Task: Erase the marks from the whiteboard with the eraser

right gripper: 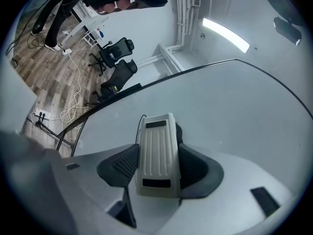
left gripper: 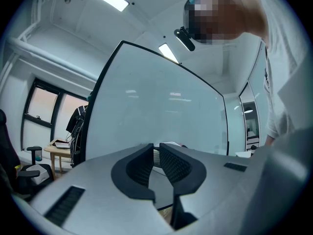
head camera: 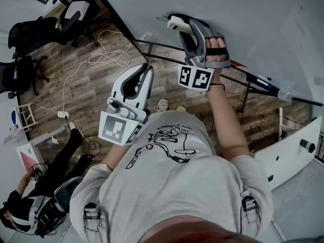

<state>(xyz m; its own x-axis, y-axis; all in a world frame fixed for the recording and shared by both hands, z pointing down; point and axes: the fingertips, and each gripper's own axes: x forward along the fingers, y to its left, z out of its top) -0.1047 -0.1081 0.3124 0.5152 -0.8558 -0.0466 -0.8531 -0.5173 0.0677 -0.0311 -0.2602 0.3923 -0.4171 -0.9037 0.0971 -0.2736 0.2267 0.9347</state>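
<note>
Right gripper: clamped on the white eraser by its long sides, ribbed back toward the camera, far end up at the whiteboard. Can't confirm contact with the surface from any view. Left gripper: pads pressed almost together, nothing between, pointed at the board but off it.

Progress: no marks found on any board area in view. Clean grey-white in the right gripper view, only ceiling-light reflections in the left gripper view. Best guess: wiping mostly or fully done. Can't rule out leftovers, since no view covers the whole board. Remaining, if anything: check the unseen parts, wipe whatever turns up.

View differences:
- Head view only for layout: right gripper high with eraser at the board, left gripper lower and nearer the body. Also what look like a red marker and a blue-capped marker on the rail under the board, a seated person lower left, and a white cable on the wood floor.
- Right gripper view only for the grip itself, plus a thin dark wire at the eraser's far end.
- Left gripper view only for the board's black frame down the left edge and the window beyond.
</note>
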